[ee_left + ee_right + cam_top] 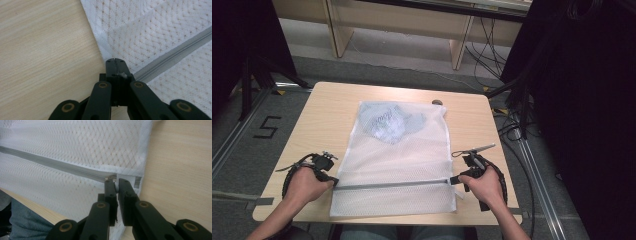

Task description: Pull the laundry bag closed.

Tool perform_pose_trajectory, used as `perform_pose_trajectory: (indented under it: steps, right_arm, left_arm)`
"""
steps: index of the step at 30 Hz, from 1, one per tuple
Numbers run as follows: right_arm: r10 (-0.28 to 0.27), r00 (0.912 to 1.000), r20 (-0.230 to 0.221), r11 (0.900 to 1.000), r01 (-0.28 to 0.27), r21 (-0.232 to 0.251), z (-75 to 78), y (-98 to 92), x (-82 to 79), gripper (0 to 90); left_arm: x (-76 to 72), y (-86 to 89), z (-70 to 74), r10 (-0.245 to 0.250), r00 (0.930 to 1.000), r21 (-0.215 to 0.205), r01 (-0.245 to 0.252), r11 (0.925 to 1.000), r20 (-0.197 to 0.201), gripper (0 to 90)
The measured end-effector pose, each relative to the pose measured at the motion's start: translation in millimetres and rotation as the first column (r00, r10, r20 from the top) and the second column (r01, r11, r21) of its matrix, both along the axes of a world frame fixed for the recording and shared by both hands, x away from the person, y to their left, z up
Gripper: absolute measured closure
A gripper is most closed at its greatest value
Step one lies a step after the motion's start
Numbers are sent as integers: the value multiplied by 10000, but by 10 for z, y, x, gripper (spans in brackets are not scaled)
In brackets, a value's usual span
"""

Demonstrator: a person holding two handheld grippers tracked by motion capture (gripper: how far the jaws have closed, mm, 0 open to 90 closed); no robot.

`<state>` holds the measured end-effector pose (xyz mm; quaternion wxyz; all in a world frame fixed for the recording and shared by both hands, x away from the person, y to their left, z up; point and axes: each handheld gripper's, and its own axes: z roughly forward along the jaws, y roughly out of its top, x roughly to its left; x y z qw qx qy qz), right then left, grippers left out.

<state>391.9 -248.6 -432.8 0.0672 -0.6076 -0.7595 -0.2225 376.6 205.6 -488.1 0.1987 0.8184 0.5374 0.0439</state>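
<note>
A white mesh bag (399,165) lies flat on the table (322,115). The left gripper (115,60) fingers pinch the zip's (392,184) left end; the right gripper (117,182) fingers pinch its right end.

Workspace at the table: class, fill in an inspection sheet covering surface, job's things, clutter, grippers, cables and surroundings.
Surface: light wooden table, bare around the bag.
Job's things: white mesh laundry bag lying flat, clothing inside its far end; grey zipper runs across its near part.
Clutter: small dark round object at the far edge.
Grippers: left gripper shut at the zipper's left end; right gripper shut on the zipper's right end.
Cables: black cables on the floor beyond the table.
Surroundings: wooden furniture legs behind, dark curtain to the right.
</note>
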Motion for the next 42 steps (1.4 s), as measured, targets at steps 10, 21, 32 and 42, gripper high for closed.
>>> perform_pose_trajectory:
  steps: [10,21,32,42]
  right_arm:
    - [-716,9916,-1080,9964,760,372,12,-14,-6,865]
    - [406,9990,-188,9988,-400,297,-170,-90,26,782]
    - [-896,9917,919,9938,830,740,-105,-277,-21,645]
    - [-1569,9859,582,9827,1500,1088,-177,-354,-57,596]
  left_arm:
    - [1,1,-2,55,10000,-58,-55,10000,-6,897]
    - [-10,5,-5,76,9999,-85,-75,9999,66,896]
    - [-39,35,25,625,9972,-532,-602,9968,418,826]
    - [-80,102,135,661,9862,-889,-529,9946,1521,772]
